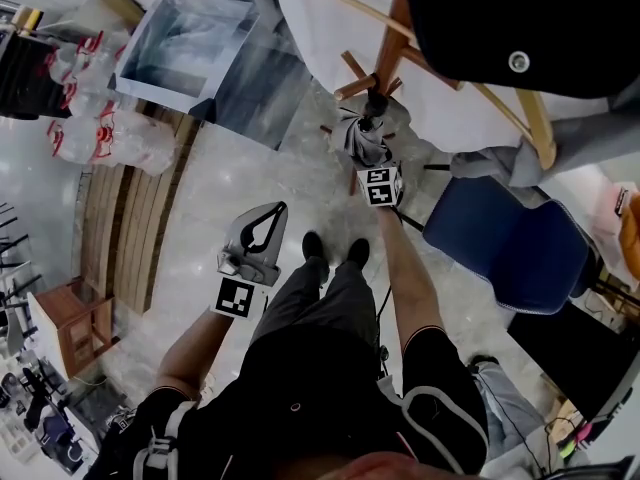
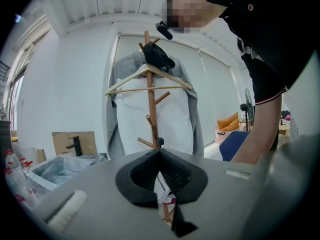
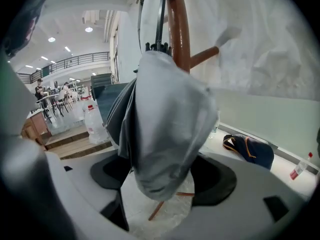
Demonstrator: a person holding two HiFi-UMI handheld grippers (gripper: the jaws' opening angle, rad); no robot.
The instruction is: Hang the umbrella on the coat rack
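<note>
A folded grey umbrella (image 1: 365, 133) hangs against the wooden coat rack (image 1: 392, 43), its black handle up by the pegs. In the right gripper view the umbrella (image 3: 165, 129) fills the middle, its black shaft running up beside the rack pole (image 3: 180, 29). My right gripper (image 1: 372, 156) is at the umbrella's lower end. Its jaws stand wide, one on each side of the grey fabric, and the pads (image 3: 107, 171) do not press it. My left gripper (image 1: 275, 211) is held lower left, apart from the rack, jaws together and empty. The left gripper view has the rack (image 2: 151, 109) beyond the closed tips (image 2: 160, 153).
A wooden hanger (image 1: 520, 118) with a light garment hangs on the rack. A blue chair (image 1: 510, 233) stands right of it. A plastic-lined box (image 1: 185, 53) and wrapped water bottles (image 1: 100, 133) lie at left, a small wooden stool (image 1: 75, 323) lower left. A dark bag (image 3: 250, 149) lies on the floor.
</note>
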